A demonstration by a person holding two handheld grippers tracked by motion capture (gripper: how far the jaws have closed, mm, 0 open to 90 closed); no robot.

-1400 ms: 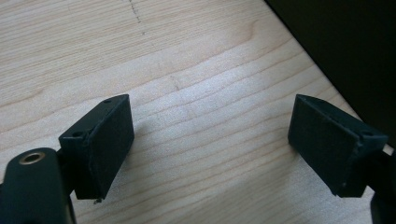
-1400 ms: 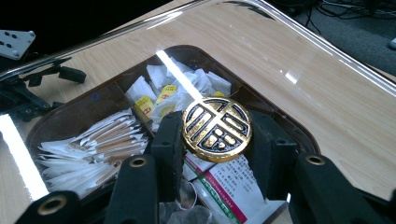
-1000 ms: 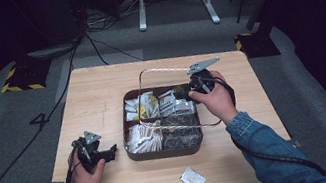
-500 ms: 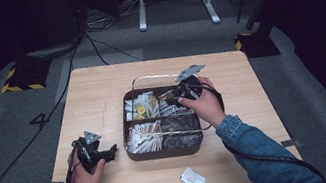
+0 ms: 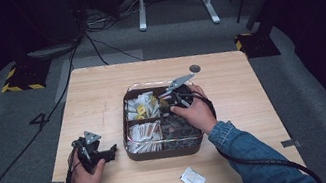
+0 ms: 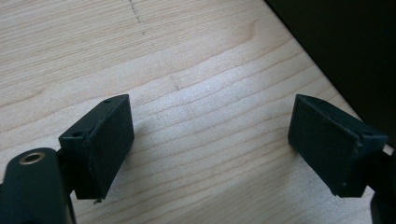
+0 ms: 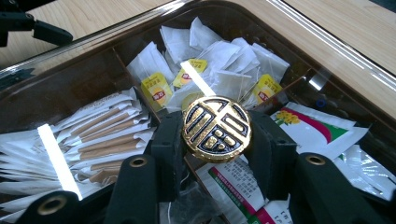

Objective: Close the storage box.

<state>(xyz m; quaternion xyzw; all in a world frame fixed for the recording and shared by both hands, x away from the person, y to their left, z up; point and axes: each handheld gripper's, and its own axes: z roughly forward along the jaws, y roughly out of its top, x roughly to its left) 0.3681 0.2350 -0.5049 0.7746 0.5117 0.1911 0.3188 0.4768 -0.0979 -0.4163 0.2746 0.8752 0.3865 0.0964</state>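
My right hand-held gripper [image 7: 217, 154] has its two black jaws pressed on either side of a round gold-and-black knob [image 7: 217, 128], so it is clamped on that knob with nothing else between the pads. The knob is a flat disc with a raised gold rim and a gold ornamental character on a black ground; the gold is glossy and catches the light. In the right gripper view I see it face on, standing just above the middle of a dark brown compartment tray [image 7: 84, 79], where the dividers meet. I think it belongs to a clear lid, whose shiny edge runs across the top of that view, but I cannot tell exactly how the knob is fixed to it.

Under the knob lie white tea bags with yellow tags [image 7: 210, 60] in the far compartment, long paper sticks [image 7: 98, 135] in the one at the left of the view, and white sachets with green and red print [image 7: 317, 130] at the right.

From the high view the tray [image 5: 166, 151] sits near the middle of the desk [image 5: 99, 87], with my right hand [image 5: 198, 113] over it. My left hand-held gripper [image 5: 95, 151] rests on the desk beside the tray, jaws wide apart and holding nothing. A single white packet [image 5: 192, 178] lies near the desk's front edge.
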